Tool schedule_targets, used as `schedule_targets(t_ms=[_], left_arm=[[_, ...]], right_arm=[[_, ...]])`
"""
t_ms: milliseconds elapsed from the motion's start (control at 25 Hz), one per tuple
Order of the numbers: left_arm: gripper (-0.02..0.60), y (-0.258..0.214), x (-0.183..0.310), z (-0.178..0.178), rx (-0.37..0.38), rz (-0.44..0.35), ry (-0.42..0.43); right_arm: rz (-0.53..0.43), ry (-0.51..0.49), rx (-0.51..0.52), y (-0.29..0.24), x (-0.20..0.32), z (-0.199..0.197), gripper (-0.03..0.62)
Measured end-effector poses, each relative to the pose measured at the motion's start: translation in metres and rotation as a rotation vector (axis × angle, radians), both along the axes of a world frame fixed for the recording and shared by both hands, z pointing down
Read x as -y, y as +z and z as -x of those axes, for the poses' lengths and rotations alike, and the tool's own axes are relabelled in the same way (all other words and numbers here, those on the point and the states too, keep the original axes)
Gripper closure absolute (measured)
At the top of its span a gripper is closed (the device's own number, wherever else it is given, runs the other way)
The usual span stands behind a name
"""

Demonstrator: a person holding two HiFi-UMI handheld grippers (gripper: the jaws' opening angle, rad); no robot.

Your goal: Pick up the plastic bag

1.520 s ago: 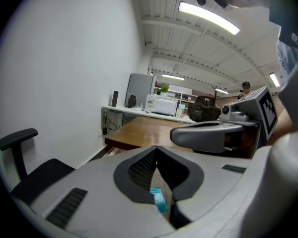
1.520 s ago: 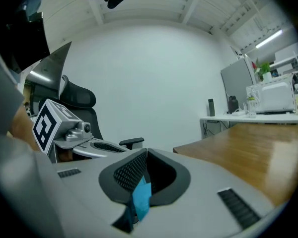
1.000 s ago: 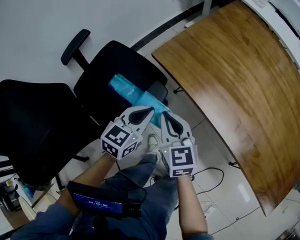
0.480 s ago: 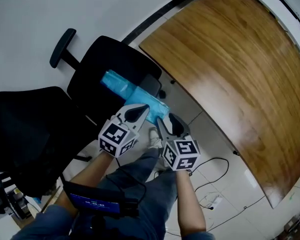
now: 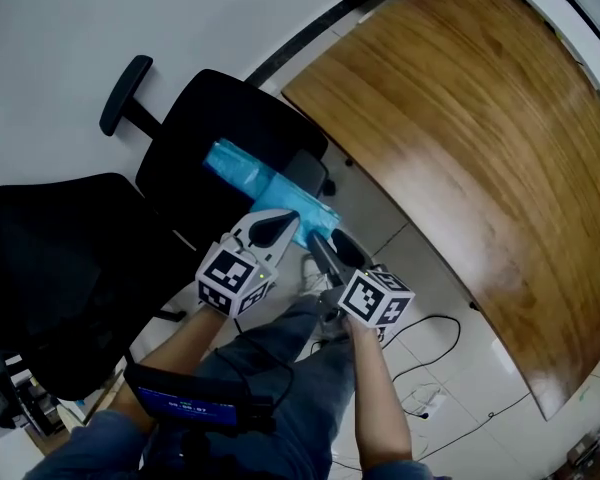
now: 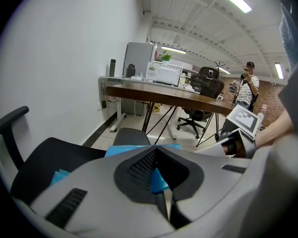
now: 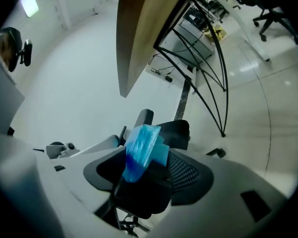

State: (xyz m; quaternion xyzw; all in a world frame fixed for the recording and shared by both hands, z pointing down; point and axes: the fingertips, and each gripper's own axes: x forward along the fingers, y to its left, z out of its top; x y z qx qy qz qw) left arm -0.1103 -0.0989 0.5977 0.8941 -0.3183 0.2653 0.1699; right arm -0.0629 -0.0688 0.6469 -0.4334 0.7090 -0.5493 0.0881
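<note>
A blue plastic bag (image 5: 255, 180) lies across the seat of a black office chair (image 5: 215, 118). My left gripper (image 5: 292, 220) is at the bag's near end, shut on its edge; in the left gripper view, blue film (image 6: 157, 180) shows between the closed jaws of that gripper (image 6: 158, 157). My right gripper (image 5: 322, 248) is beside it, rolled to the right. Its jaws are opening. In the right gripper view the bag (image 7: 139, 150) stands in the gap of this gripper (image 7: 151, 163), and the pads do not press on it.
A curved wooden table (image 5: 480, 138) fills the right side on thin black legs (image 7: 208, 68). The chair's armrest (image 5: 125, 93) sticks up at the left beside a second black chair (image 5: 60, 268). A cable (image 5: 430, 353) lies on the tiled floor. A person (image 6: 248, 83) stands far off.
The right gripper's jaws have spread apart and the gripper has rolled to the right, its marker cube swinging outward. The left gripper keeps its hold on the bag's edge.
</note>
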Motion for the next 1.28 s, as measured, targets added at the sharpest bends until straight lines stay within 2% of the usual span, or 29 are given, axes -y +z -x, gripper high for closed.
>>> schedule_targets(t_ms=[80,120,160,240,320,760,1280], left_arm=[[0.574,0.001,0.000,0.001,-0.001,0.001,-0.001],[0.574,0.002,-0.001,0.002,-0.003,0.003,-0.003],[0.574,0.002,-0.001,0.002,-0.005,0.006,-0.006],[0.574,0.002,-0.002,0.004,-0.010,0.009,-0.011],[0.574,0.002,-0.001,0.005,-0.013,0.009,-0.015],[0.574,-0.019,0.006,0.011,-0.052,-0.009,-0.053],[0.574,-0.130,0.039,0.057,-0.189,-0.171,-0.211]], right_arm=[[-0.019,-0.045,0.018,-0.002,0.001,0.008,0.320],[-0.031,-0.064,0.025,-0.005,0.001,0.011,0.368],[-0.045,-0.074,0.023,-0.008,0.000,0.012,0.374],[-0.072,-0.079,-0.008,-0.013,0.001,0.010,0.567],[-0.094,-0.088,-0.032,-0.017,0.001,0.010,0.591],[-0.149,-0.144,-0.061,-0.054,0.009,0.022,0.594],[-0.338,-0.347,-0.169,-0.169,0.065,0.077,0.594]])
